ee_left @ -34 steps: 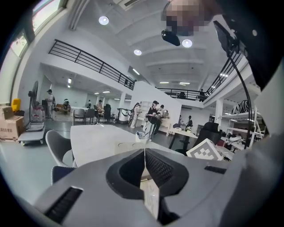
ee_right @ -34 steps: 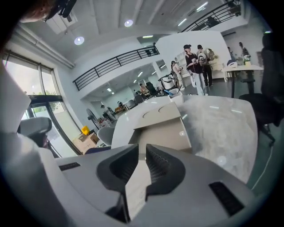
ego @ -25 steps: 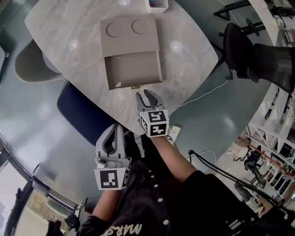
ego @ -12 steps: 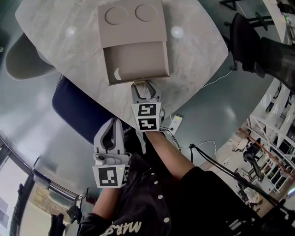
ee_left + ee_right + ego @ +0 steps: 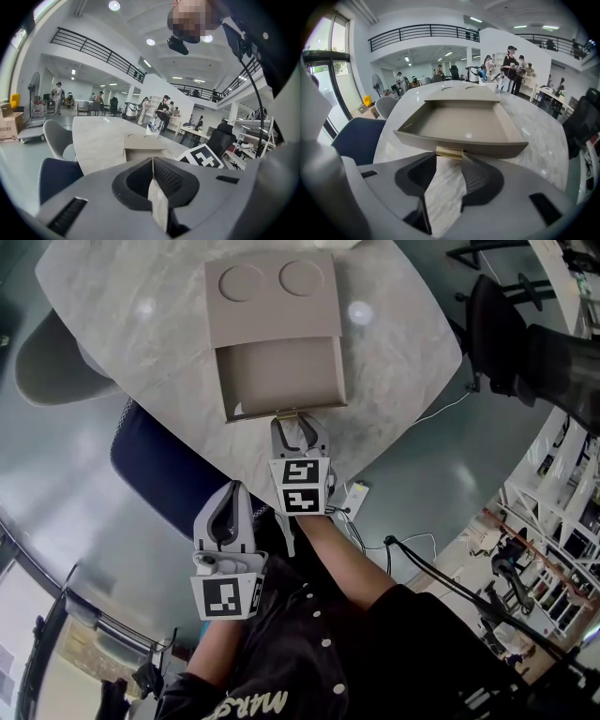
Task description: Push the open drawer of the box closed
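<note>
As its jaws close in, right claw flanks drawer handle

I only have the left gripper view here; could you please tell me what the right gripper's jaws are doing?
Observer: On the right gripper the jaws stand apart, having just opened wide and eased in slightly. The drawer's brass handle sits at their tips and is not gripped.
Operator: Thank you. Is anything in the drawer?
Observer: No. The drawer is pulled well out of the box and looks empty.
Operator: And where is my left gripper relative to the table?
Observer: The left gripper is short of the table edge, by the blue chair.
</note>
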A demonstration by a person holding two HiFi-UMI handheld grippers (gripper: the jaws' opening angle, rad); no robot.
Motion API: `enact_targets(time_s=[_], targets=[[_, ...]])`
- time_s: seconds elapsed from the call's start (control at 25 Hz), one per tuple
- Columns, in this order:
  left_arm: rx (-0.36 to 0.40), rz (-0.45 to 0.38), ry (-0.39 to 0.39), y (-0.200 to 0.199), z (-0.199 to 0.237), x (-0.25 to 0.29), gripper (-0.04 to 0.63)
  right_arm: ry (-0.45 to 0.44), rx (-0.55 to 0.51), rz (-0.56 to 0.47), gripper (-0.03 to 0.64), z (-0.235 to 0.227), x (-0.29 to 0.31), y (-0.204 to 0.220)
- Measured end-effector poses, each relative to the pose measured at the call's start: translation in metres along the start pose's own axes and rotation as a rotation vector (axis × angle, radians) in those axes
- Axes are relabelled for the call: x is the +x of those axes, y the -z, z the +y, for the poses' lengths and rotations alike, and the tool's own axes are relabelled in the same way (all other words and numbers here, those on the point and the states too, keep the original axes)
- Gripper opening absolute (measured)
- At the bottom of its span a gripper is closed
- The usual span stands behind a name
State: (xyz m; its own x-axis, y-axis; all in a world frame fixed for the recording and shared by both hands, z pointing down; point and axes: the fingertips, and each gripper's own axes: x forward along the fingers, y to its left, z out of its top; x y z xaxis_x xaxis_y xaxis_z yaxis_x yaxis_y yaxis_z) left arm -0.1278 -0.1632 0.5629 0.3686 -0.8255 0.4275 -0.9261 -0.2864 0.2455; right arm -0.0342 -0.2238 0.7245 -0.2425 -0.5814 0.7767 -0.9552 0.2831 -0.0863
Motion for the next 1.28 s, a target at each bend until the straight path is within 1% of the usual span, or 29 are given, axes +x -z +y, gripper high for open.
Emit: enact_targets(time_s=[0.16, 0.48, 0.76, 1.04, 1.28], targets=[[0.008, 0.005, -0.002, -0.002, 0.000, 0.006, 0.018, 0.002, 0.002, 0.002, 0.163, 0.000, -0.004, -0.003], [0.020, -0.016, -0.004, -0.013, 0.006, 0.015, 0.018, 0.003, 0.009, -0.019, 0.164, -0.003, 0.003, -0.020], [0.025, -0.014, -0.008, -0.013, 0.011, 0.024, 0.018, 0.006, 0.005, -0.026, 0.164, -0.008, 0.015, -0.030], [0.036, -0.019, 0.011, -0.021, 0.012, 0.032, 0.018, 0.015, 0.004, -0.037, 0.164, -0.012, 0.031, -0.050], [0.037, -0.022, 0.011, -0.023, 0.016, 0.036, 0.017, 0.019, 0.010, -0.044, 0.164, -0.016, 0.045, -0.064]])
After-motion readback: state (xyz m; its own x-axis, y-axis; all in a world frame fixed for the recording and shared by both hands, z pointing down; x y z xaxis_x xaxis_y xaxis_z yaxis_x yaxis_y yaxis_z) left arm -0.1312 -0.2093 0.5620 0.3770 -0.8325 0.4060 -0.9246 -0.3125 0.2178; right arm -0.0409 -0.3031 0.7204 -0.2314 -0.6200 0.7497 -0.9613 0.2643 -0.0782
